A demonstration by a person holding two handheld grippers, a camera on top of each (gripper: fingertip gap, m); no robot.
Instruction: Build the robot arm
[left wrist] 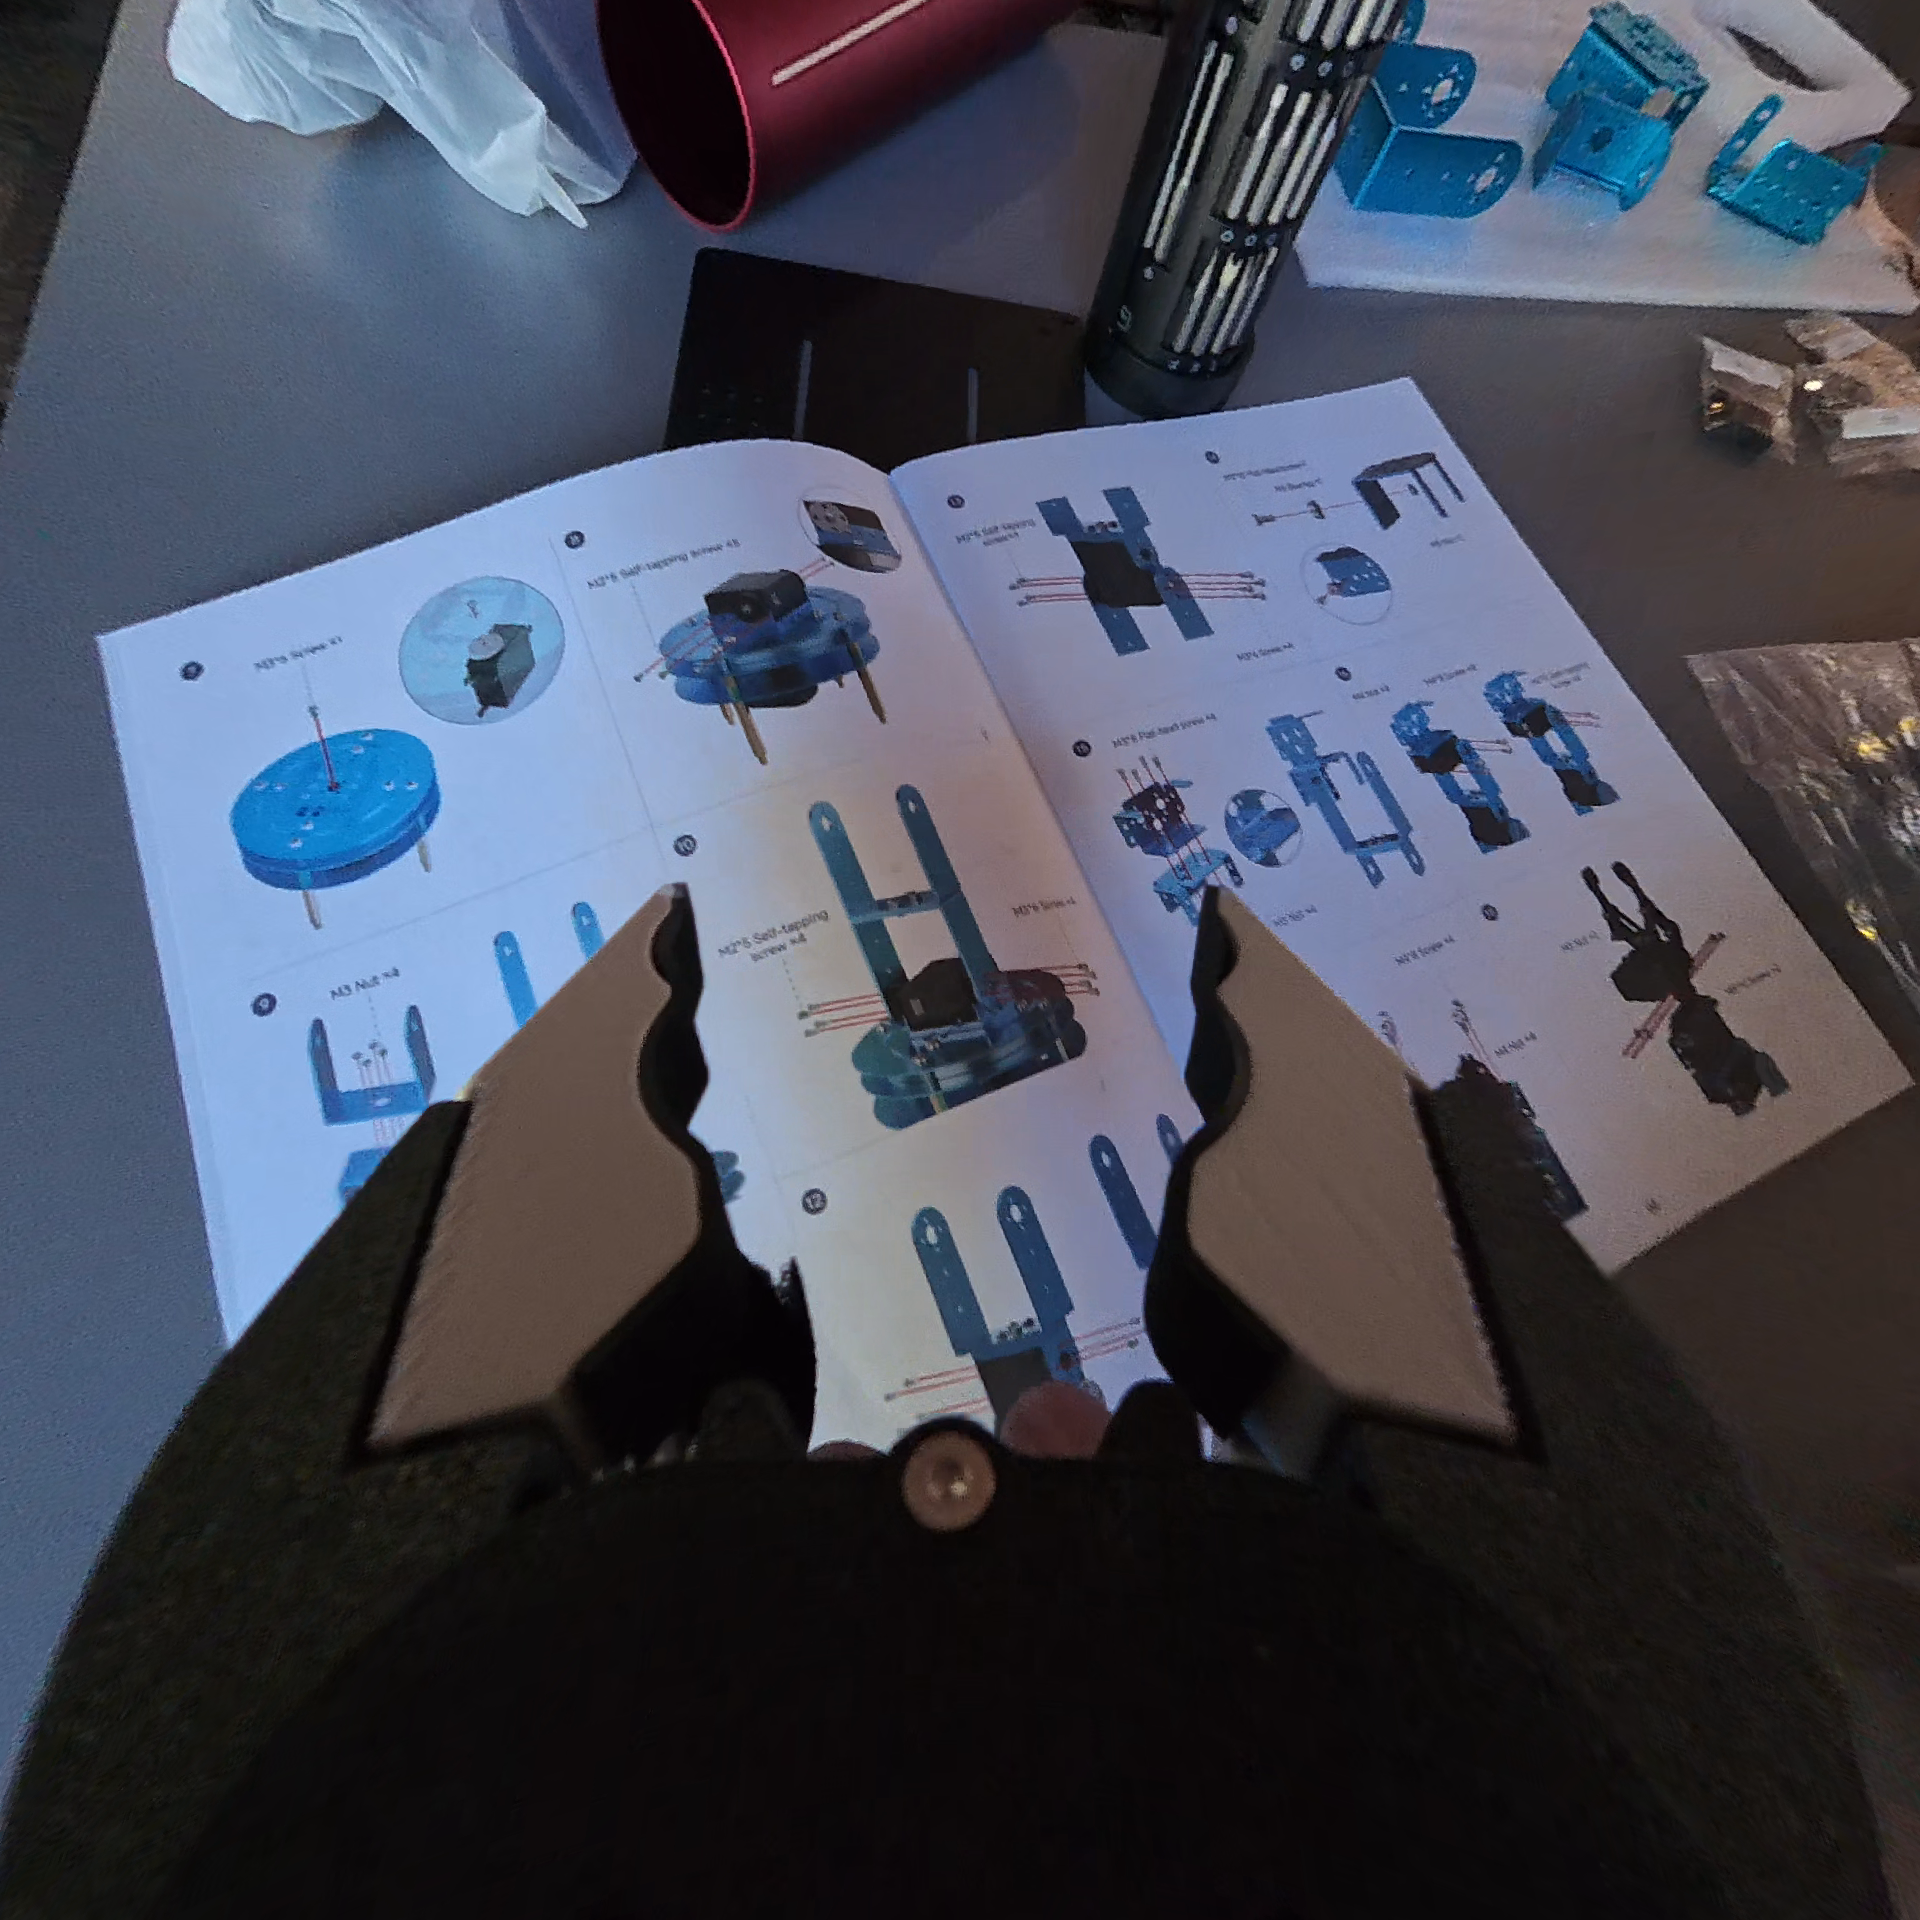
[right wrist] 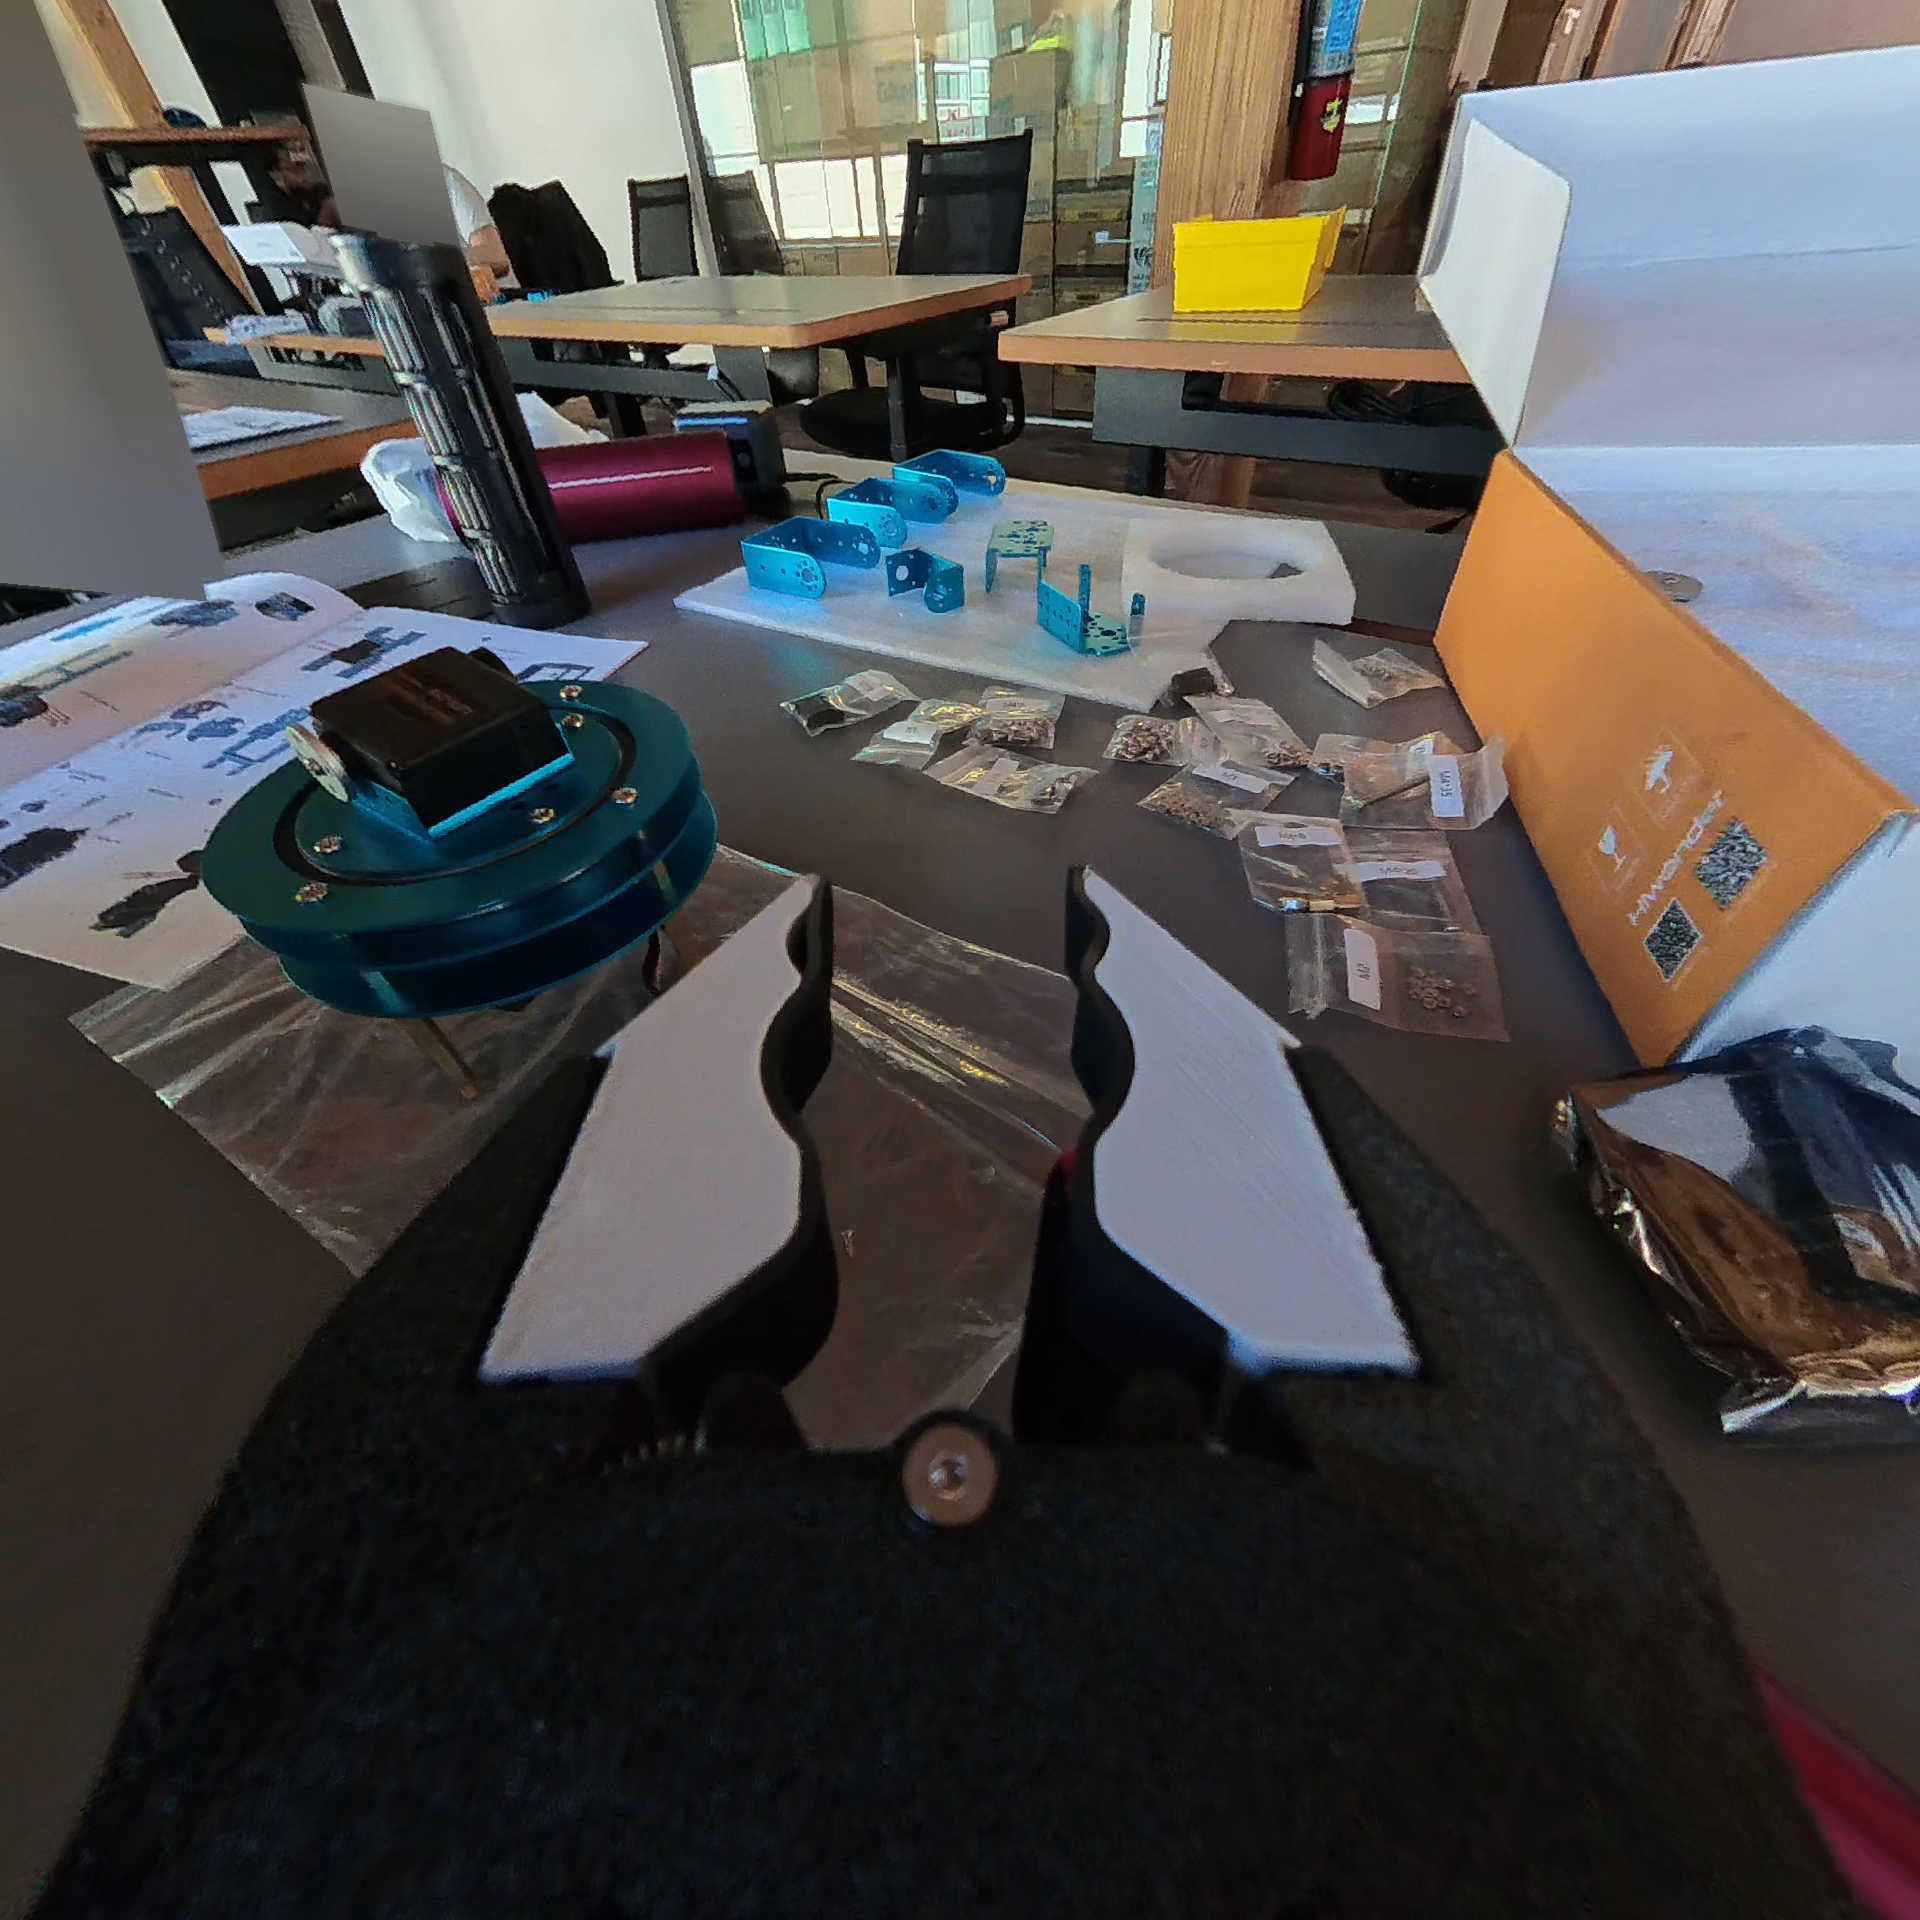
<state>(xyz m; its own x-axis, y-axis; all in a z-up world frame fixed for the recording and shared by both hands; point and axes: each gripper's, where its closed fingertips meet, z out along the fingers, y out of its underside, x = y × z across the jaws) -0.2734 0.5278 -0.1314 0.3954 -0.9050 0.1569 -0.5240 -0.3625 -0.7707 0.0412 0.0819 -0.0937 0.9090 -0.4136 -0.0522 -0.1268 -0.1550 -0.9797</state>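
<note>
Two views inspected: left wrist first, then right wrist.

Left wrist, jaws: we find the left gripper (left wrist: 940, 904) spread wide and empty, hanging above the open instruction booklet (left wrist: 904, 790) without touching it that we can see.

Left wrist, surroundings: beyond the booklet a black plate (left wrist: 873, 358), a dark bit holder (left wrist: 1226, 197) standing upright, a red cylinder (left wrist: 769, 94) on its side, a crumpled white bag (left wrist: 405, 94), blue brackets (left wrist: 1600, 125) on white foam.

Left wrist, risk: we judge that a low sweep of the jaws could crease or drag the pages; the tall bit holder just past the booklet could be knocked over.

Right wrist, jaws: the right gripper (right wrist: 945, 883) is parted and holds nothing, above a clear plastic sheet (right wrist: 935, 1039) on the table (right wrist: 935, 821).

Right wrist, nearest thing: a teal round base (right wrist: 457, 883) carrying a black servo (right wrist: 442, 732), on thin legs, left of the jaws and apart from them.

Right wrist, risk: in our judgement the slick sheet could slide underfoot of the base, and its thin legs could tip.

Right wrist, containers: small clear bags (right wrist: 1226, 800) hold screws and nuts; an orange-and-white box (right wrist: 1662, 810) stands open, contents hidden; a silver foil bag (right wrist: 1766, 1226) holds something dark; a yellow bin (right wrist: 1252, 260) far off, contents unseen.
</note>
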